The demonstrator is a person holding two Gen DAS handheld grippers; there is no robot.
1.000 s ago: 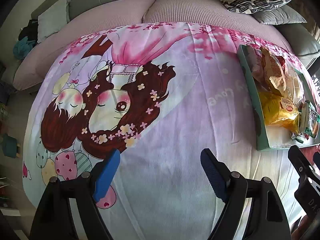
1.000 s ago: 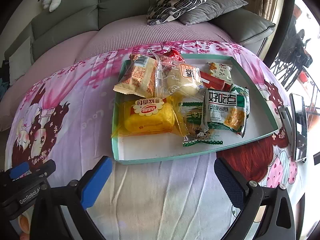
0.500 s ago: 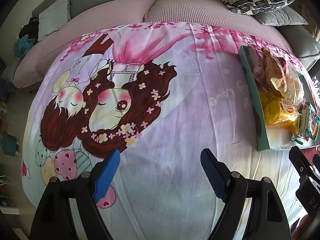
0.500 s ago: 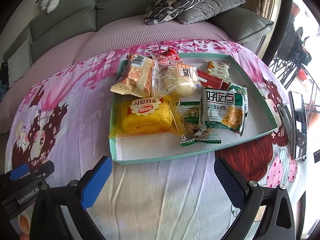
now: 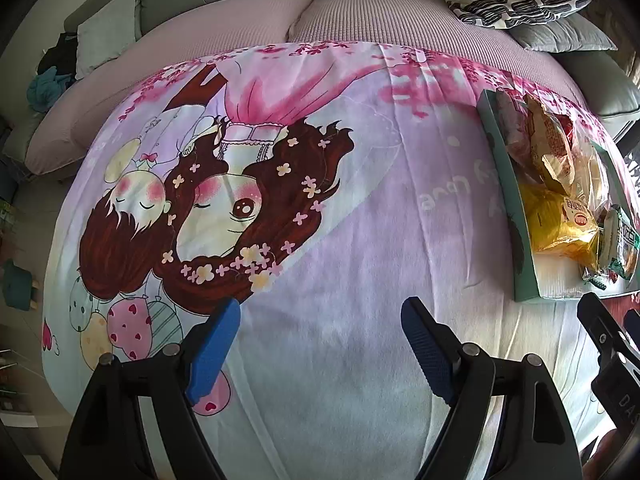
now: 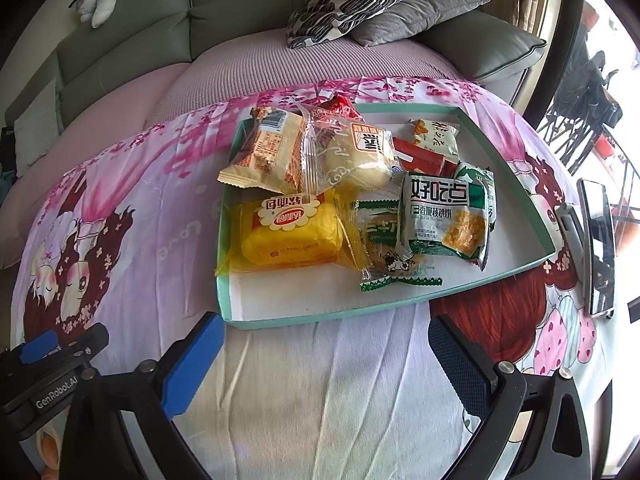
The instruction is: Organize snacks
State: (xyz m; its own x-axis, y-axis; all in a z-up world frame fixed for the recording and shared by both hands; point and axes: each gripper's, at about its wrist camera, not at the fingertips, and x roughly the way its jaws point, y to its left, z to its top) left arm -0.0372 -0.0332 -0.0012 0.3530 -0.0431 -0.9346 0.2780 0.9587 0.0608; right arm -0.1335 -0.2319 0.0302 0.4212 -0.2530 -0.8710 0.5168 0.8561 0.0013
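Note:
A teal-rimmed white tray (image 6: 280,322) lies on the cartoon-print cloth and holds several snack packs: a yellow bread pack (image 6: 292,234), a green-and-white biscuit pack (image 6: 448,220), a clear bun pack (image 6: 360,156) and an orange wafer pack (image 6: 268,152). My right gripper (image 6: 324,344) is open and empty just in front of the tray's near edge. My left gripper (image 5: 320,328) is open and empty over bare cloth; the tray (image 5: 508,200) lies to its far right.
A phone (image 6: 598,244) lies on the cloth right of the tray. A sofa with cushions (image 6: 356,0) runs behind the table. The left gripper's body (image 6: 44,372) shows at the right wrist view's lower left.
The right gripper has drifted slightly closer to the tray. The left gripper has barely moved. Both stay open.

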